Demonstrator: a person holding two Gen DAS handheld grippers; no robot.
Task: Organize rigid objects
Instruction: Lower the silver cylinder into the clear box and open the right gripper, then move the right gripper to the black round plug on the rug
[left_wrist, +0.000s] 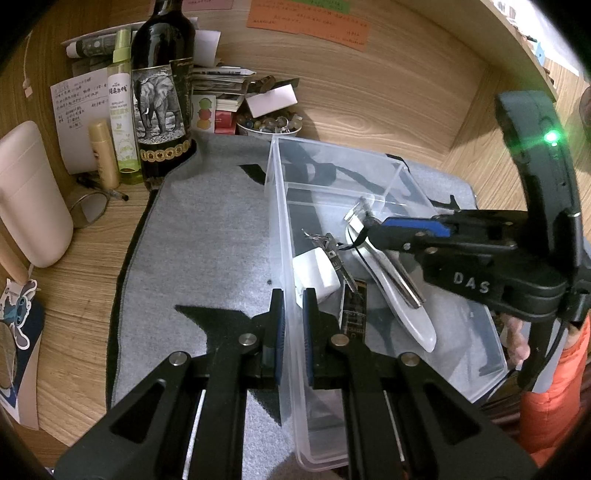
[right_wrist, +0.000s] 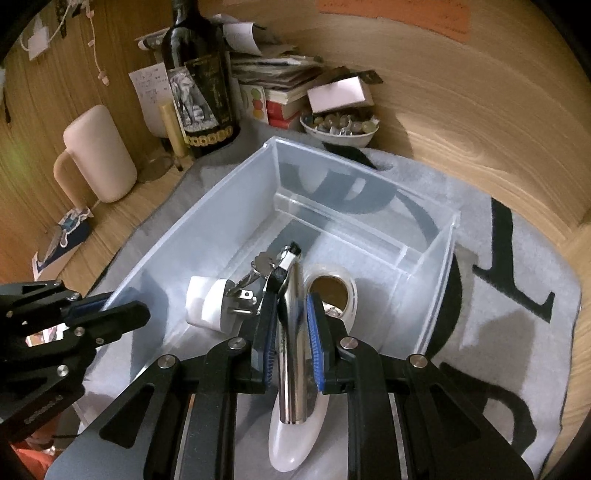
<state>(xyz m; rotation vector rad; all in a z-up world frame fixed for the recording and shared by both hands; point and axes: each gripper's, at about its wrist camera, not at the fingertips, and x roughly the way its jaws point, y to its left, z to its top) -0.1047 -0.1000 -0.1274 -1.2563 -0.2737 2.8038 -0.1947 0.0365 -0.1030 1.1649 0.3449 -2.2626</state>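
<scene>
A clear plastic bin (left_wrist: 399, 173) (right_wrist: 436, 258) stands on a grey mat. My left gripper (left_wrist: 293, 306) is shut on the bin's left wall (left_wrist: 286, 277). My right gripper (right_wrist: 291, 314), seen from the side in the left wrist view (left_wrist: 373, 230), is shut on a chrome razor (right_wrist: 291, 354) (left_wrist: 400, 280) and holds it inside the bin. Under the razor lies a white ceramic spoon (right_wrist: 295, 435) (left_wrist: 417, 325). A white plug adapter (right_wrist: 210, 306) (left_wrist: 317, 273), a key (right_wrist: 264, 264) (left_wrist: 338, 258) and a small circuit board (left_wrist: 352, 306) lie on the bin's floor.
A dark wine bottle (left_wrist: 162, 92) (right_wrist: 201, 85), a green spray bottle (left_wrist: 122, 107), a small tube (left_wrist: 104, 155), a bowl of beads (right_wrist: 340, 127) (left_wrist: 269, 123), stacked books (right_wrist: 284, 99) and a beige cup (right_wrist: 99, 153) (left_wrist: 31, 195) stand along the wooden wall behind the mat (left_wrist: 207, 251).
</scene>
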